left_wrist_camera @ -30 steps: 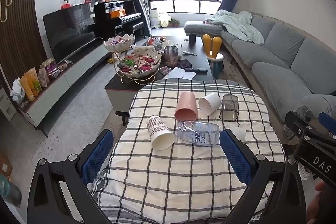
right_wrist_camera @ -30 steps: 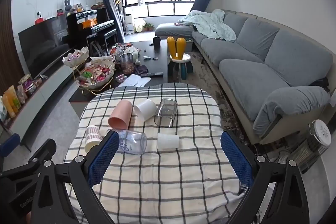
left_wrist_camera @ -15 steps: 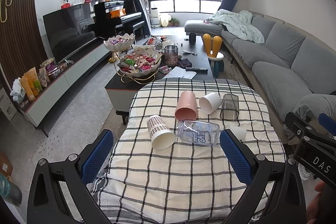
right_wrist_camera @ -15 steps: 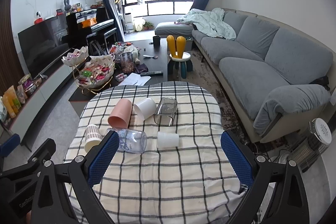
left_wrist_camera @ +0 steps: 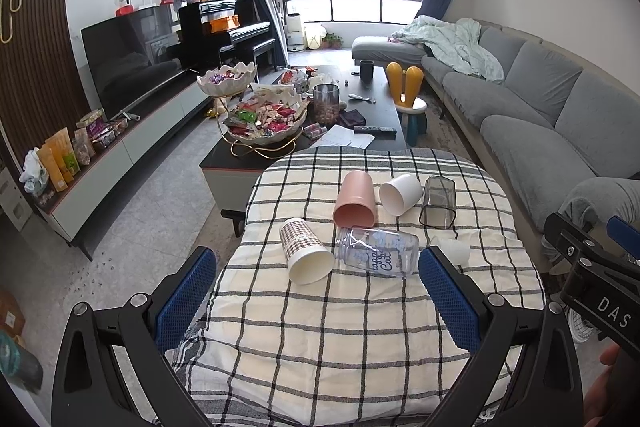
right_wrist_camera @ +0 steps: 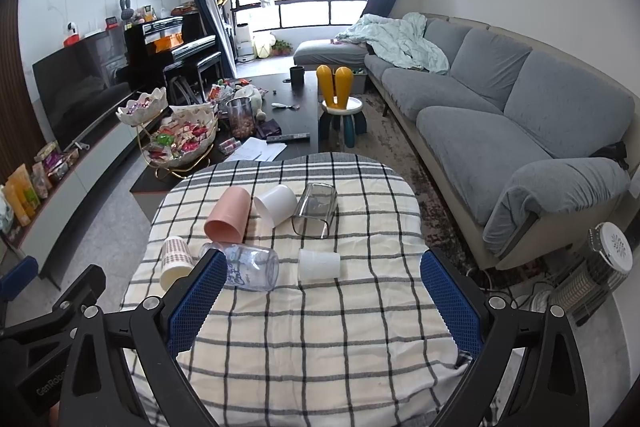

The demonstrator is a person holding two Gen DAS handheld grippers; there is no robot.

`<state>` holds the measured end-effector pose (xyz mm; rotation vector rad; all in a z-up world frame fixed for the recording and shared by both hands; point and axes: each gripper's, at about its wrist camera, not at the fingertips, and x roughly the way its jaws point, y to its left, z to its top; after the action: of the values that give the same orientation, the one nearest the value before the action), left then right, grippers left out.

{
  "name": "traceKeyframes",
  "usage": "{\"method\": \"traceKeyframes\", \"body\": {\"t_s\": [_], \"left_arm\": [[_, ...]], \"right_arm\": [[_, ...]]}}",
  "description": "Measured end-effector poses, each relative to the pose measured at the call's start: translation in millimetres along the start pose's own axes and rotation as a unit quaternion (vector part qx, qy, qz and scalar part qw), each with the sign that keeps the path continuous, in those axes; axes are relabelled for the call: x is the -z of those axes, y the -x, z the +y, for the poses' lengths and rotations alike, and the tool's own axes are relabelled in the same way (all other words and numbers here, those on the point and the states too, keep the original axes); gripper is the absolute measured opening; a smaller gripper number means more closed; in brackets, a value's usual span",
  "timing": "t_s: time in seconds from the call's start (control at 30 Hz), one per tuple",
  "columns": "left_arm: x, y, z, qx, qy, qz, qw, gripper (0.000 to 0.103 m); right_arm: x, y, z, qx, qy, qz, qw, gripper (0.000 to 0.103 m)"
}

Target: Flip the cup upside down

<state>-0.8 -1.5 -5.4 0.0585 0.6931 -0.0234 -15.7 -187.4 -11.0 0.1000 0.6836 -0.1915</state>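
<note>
Both grippers, left gripper and right gripper, are hovering spread and empty near the checked tablecloth; six cups are lying sideways mid-table, so I'd be pinching the small white cup across its wall, then rotating rim-down.

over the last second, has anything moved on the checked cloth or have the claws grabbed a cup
Nothing visibly changed. Both the left claw and right claw hang open and empty above the checked cloth, and all six cups lie where they were, including the pink cup and the clear printed cup.
</note>
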Motion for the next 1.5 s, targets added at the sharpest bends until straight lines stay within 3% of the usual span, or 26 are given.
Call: {"method": "traceKeyframes", "body": {"t_s": [0.63,1.5], "left_arm": [[6,-6,4,-0.002,0.003,0.005,1.0,0.103],[-25,-74,15,-0.009,0.018,0.005,0.9998,0.103]], "right_arm": [[5,-7,0,0.0,0.001,0.006,1.0,0.098],[-22,-91,12,0.0,-0.021,0.05,0.999,0.098]]}}
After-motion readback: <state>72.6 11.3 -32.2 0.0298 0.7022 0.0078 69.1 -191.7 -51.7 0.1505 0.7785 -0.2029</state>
